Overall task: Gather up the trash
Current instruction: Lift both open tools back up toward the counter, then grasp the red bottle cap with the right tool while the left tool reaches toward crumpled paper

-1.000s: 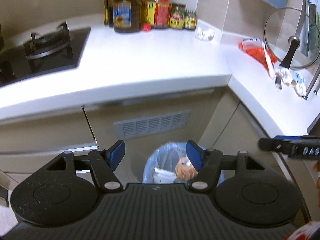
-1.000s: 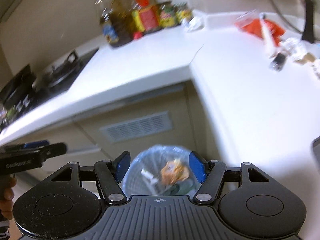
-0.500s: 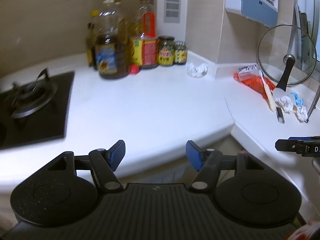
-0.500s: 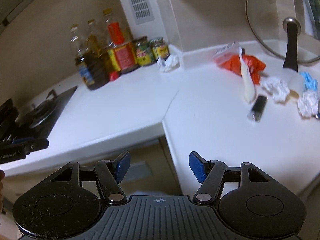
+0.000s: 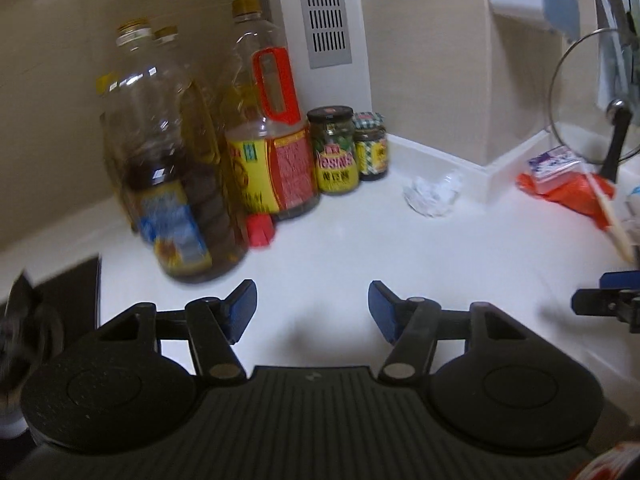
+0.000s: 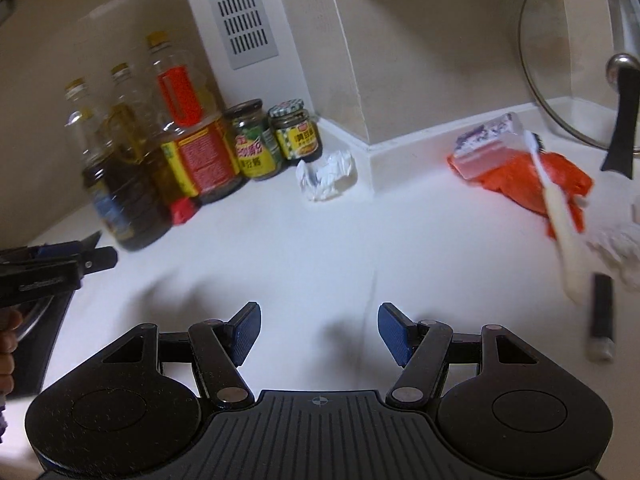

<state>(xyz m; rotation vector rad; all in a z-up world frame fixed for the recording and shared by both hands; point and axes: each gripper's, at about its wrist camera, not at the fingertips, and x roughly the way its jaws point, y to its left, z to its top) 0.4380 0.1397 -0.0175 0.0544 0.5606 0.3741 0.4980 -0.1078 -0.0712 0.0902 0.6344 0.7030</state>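
Crumpled paper wad (image 5: 430, 196) on worktop (image 5: 360, 256), ahead and slightly R of L tongs (image 5: 312, 306). L tongs just narrowing, empty; R tongs (image 6: 319, 330) open, empty, about as near.

White surface (image 6: 320, 248); white crumpled paper (image 6: 326, 174). Black tongs (image 6: 319, 330) with blue pads (image 6: 394, 336). Orange-red bag (image 6: 516, 180), cream brush handle (image 6: 564, 236), red cap (image 5: 260, 230). Yellow-and-red label on oil bottle (image 5: 272, 168); green-checked lid on small jar (image 6: 286, 108).
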